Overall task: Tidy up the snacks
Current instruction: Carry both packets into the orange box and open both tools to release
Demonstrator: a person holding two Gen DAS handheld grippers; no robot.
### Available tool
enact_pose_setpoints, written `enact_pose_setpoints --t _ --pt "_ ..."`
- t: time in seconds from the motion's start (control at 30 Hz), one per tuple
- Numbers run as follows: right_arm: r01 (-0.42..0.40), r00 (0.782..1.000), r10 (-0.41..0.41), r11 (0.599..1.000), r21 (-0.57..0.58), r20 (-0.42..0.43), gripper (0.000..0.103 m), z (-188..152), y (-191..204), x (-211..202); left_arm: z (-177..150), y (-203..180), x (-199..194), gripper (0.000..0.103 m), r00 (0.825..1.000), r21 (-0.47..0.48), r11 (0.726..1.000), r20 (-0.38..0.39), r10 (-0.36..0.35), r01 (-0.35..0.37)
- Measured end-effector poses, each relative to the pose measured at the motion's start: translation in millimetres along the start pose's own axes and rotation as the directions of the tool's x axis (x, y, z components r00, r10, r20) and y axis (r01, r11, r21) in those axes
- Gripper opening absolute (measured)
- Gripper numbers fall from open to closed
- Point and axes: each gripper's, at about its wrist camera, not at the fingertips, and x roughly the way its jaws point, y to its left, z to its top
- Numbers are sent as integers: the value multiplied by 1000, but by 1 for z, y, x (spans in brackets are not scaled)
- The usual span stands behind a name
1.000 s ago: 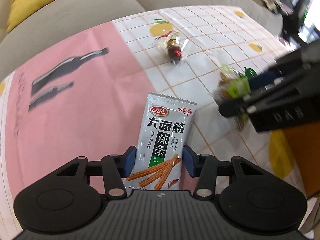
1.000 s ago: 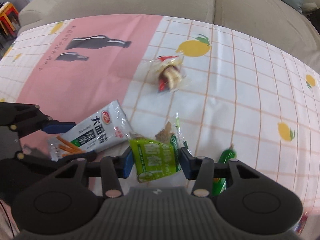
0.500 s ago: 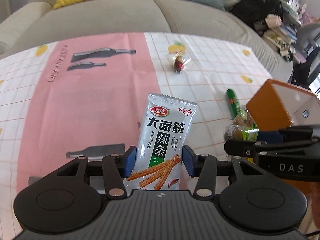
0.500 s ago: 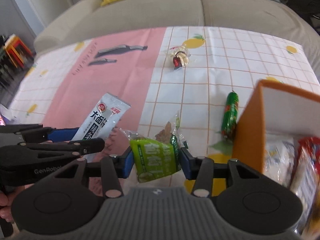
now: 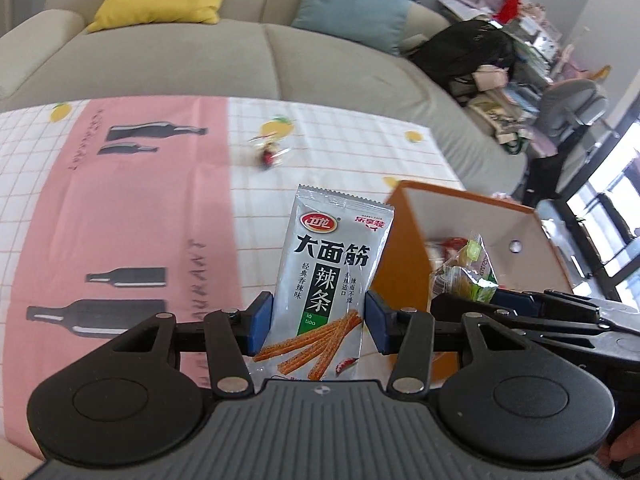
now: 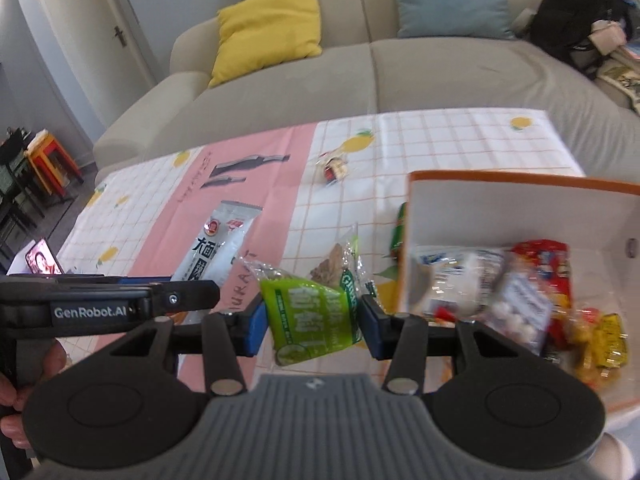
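Observation:
My left gripper (image 5: pixel 319 322) is shut on a silver spicy-strip packet (image 5: pixel 332 280), held upright above the tablecloth, just left of the orange box (image 5: pixel 404 248). My right gripper (image 6: pixel 311 322) is shut on a green snack packet (image 6: pixel 310 312), close to the near left corner of the orange box (image 6: pixel 520 182). Several wrapped snacks (image 6: pixel 516 292) lie inside that box. A small wrapped candy (image 6: pixel 333 167) rests far out on the cloth. A green sausage stick (image 6: pixel 399 226) lies against the box's left wall, partly hidden by it.
The table (image 5: pixel 120 208) wears a pink and white checked cloth with lemon and bottle prints. A beige sofa (image 6: pixel 360 64) with yellow and blue cushions stands behind it. A phone (image 6: pixel 40 262) lies at the left edge. A person's hand (image 6: pixel 24 384) grips the left tool.
Both grippers rose and swung right with their packets. The orange box came into view and now sits close beside both of them. The candy and sausage stick stayed on the cloth.

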Motion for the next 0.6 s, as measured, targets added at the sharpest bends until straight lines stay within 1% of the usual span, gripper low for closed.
enact_pose_setpoints --t 0.13,0.3,0.47,0.6 --pt "44 998 -44 999 -7 34 47 -3 -17 -24 3 -24 -1 56 999 27 998 -4 -49 49" --pt "110 993 -109 994 -11 50 47 2 -43 -44 11 -58 10 56 996 79 993 -26 -88 90" --pt "211 976 -208 976 -58 59 47 8 -69 -60 23 -92 26 56 991 126 984 -44 -124 128" --pt "280 960 -275 955 -99 53 47 15 -92 -64 32 -114 43 56 983 141 974 -71 -167 176"
